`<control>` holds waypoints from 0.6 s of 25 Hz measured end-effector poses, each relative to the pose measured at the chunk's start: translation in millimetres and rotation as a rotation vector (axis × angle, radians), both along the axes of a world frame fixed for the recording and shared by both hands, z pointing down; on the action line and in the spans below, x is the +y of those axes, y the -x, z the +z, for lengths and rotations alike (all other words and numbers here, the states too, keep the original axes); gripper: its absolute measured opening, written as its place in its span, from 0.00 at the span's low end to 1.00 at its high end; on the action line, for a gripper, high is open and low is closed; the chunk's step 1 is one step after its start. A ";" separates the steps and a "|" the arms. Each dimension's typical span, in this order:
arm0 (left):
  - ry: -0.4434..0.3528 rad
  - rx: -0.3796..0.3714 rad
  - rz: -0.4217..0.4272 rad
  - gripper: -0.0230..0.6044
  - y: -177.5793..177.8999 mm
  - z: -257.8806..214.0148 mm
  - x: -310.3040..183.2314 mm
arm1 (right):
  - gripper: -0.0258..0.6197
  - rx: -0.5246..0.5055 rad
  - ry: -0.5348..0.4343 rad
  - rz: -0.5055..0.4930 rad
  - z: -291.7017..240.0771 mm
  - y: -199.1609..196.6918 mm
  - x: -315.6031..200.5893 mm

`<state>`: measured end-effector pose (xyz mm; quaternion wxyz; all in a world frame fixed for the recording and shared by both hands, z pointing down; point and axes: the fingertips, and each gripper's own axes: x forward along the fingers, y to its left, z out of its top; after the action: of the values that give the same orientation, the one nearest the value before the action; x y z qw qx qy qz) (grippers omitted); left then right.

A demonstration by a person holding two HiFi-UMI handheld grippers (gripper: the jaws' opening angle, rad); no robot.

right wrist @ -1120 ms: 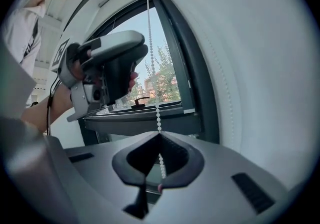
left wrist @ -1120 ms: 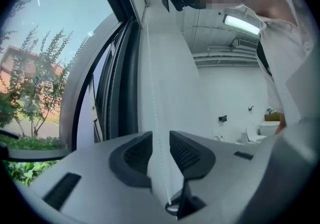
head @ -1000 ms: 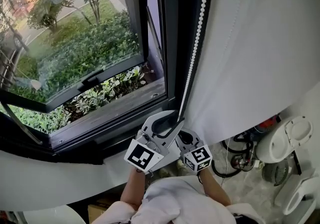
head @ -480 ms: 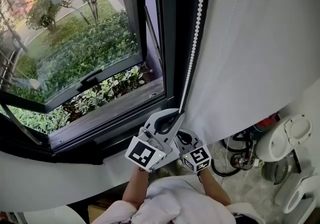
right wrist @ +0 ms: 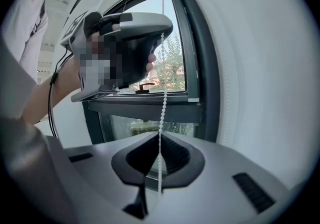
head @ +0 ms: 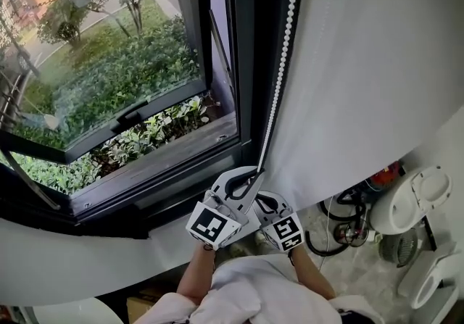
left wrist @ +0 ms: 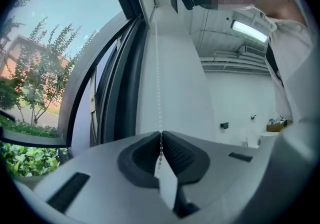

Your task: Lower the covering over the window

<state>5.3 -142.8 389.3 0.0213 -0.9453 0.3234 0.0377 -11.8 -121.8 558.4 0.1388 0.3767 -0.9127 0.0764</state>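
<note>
left gripper (left wrist: 160, 134): jaws pinched tight on bead chain (head: 279, 76) | right gripper (right wrist: 159, 140): jaws pinched on same chain, just below | white blind (head: 362, 83): hangs beside open window (head: 109, 61)

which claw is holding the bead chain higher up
The left claw: it pinches the bead chain above the right claw, which is shut on the same chain lower down.

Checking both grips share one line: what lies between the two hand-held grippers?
A stretch of white bead chain, seen in the right gripper view, running from the left hand-held gripper above down into the right hand-held gripper, both shut on it.
</note>
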 end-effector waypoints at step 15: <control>0.095 -0.003 0.006 0.07 1.0 54.1 1.4 | 0.14 -0.129 -0.166 0.036 -105.7 -31.1 9.0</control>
<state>4.3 -141.4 443.4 -0.0231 -0.9462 0.3221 0.0209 19.2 -112.8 452.7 0.0468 0.3977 -0.9159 0.0270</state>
